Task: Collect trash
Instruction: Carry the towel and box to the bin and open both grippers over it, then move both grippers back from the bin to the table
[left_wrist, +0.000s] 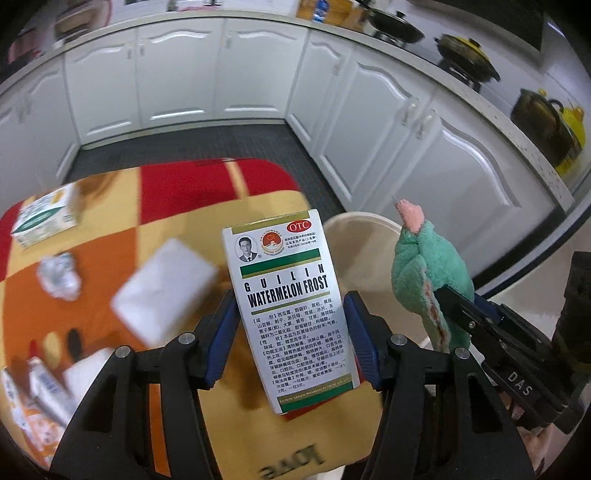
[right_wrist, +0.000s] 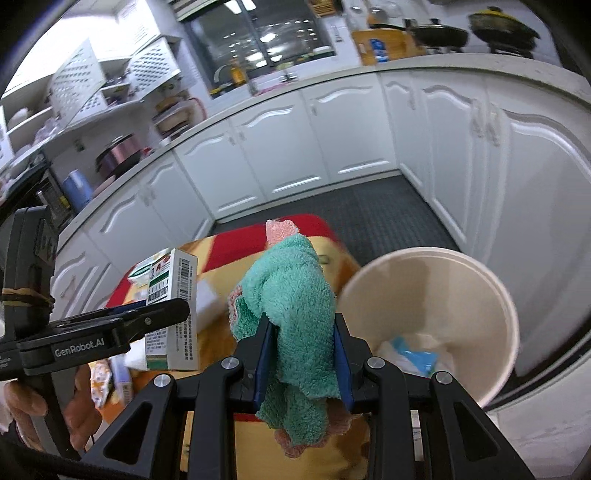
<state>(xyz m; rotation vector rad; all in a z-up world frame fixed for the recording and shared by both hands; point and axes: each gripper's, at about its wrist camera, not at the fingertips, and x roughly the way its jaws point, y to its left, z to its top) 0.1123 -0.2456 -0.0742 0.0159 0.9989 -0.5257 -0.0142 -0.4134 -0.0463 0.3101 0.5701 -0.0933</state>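
Note:
My left gripper (left_wrist: 291, 325) is shut on a white and green medicine box (left_wrist: 291, 310) printed "Watermelon Frost", held upright above the table's right end. The same box (right_wrist: 173, 306) shows at the left of the right wrist view, in the left gripper (right_wrist: 162, 314). My right gripper (right_wrist: 303, 354) is shut on a green cloth with a pink edge (right_wrist: 291, 306), which bunches up above the pads and hangs below them. That cloth (left_wrist: 424, 273) appears to the right of the box. A cream waste bin (right_wrist: 491, 295) stands just right of the table, with white and blue trash inside.
On the red, orange and yellow tablecloth (left_wrist: 177, 192) lie another green and white box (left_wrist: 44, 218), a crumpled white wad (left_wrist: 59, 277), a white pad (left_wrist: 166, 284) and packets (left_wrist: 40, 391) at the near left. White cabinets (left_wrist: 221, 70) and a counter with pots (left_wrist: 465, 55) surround the dark floor.

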